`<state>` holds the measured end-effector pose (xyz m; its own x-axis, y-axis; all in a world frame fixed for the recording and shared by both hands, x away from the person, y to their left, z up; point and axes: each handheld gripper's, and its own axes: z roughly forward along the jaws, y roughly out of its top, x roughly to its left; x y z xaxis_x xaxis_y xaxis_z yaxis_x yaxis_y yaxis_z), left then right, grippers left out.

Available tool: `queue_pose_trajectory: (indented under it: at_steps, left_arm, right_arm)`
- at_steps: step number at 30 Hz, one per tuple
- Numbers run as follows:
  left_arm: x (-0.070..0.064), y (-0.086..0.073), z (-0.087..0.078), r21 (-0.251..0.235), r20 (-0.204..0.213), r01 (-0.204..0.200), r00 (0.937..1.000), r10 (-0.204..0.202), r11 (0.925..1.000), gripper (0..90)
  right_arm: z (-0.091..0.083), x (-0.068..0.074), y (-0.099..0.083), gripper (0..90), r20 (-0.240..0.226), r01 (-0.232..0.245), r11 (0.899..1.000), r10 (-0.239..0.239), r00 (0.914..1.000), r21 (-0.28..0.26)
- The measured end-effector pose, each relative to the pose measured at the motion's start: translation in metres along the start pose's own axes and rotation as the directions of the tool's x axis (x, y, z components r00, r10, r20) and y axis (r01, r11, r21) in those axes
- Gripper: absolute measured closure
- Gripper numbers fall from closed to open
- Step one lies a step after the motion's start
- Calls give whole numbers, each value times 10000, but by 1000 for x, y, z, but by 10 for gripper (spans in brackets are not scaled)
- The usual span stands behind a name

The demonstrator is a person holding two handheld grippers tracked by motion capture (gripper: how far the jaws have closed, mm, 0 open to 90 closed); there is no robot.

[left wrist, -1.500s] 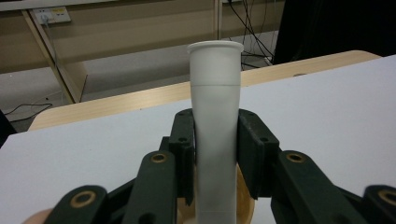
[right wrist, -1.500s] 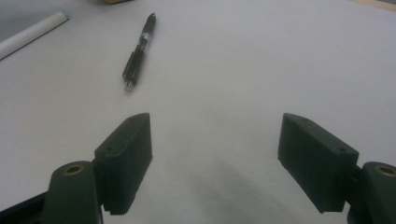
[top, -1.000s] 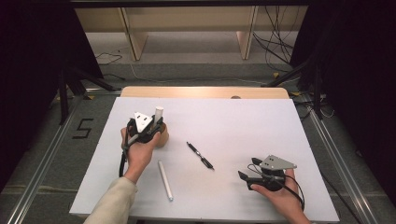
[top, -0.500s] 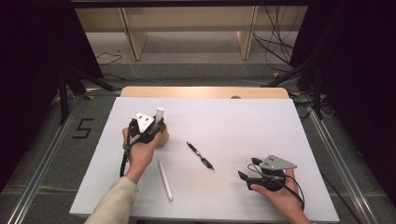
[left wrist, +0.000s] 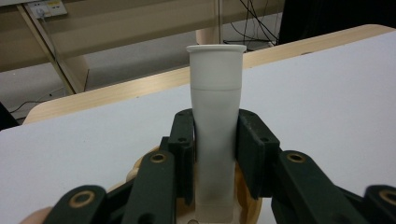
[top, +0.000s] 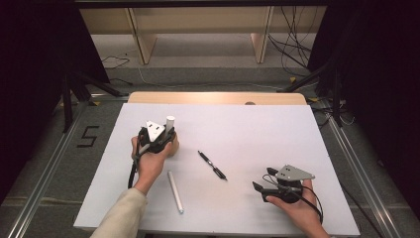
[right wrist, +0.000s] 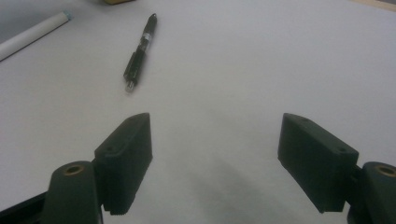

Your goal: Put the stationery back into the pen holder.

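Observation:
A white tube (left wrist: 215, 121) stands upright in a round wooden base (left wrist: 247, 205). My left gripper (left wrist: 215, 154) is shut on the white tube, one jaw on each side of it. From above, the left gripper (top: 161, 136) sits left of centre with the white tube (top: 170, 122) rising past it. A black pen (top: 212, 164) lies mid-table, and a white rod (top: 175, 191) lies nearer the front. My right gripper (top: 264, 179) rests open at the front right. Ahead of its spread jaws lies the black pen (right wrist: 140, 50), with the white rod (right wrist: 32, 32) at the upper left.
The white table top (top: 257, 134) has a wooden strip (top: 218, 98) along its far edge. Beyond it stand wooden furniture legs (top: 141, 37) and cables (top: 292, 44) on the floor. A "5" mark (top: 88, 136) is on the floor at the left.

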<state>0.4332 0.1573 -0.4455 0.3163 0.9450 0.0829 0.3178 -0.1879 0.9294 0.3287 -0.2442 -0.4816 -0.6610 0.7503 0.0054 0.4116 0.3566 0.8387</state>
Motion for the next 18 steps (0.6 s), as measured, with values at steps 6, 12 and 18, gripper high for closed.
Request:
queue_pose_trajectory:
  at_steps: [6, 12, 18]
  left_arm:
    - [0, -2, 1, 160, -36, -99, 9999, 100, 9998, 688]
    - [0, -4, 1, 455, 2, 166, 9999, -166, 9988, 618]
    - [-1, -2, -8, 382, -103, 144, 9998, -140, 9992, 510]
  right_arm:
    - [0, 0, 0, 266, -14, 9, 10000, -9, 10000, -3]
    - [0, 0, 0, 266, -9, 11, 10000, -11, 10000, 9]
    - [0, 0, 0, 266, -3, 12, 10000, -12, 10000, 26]
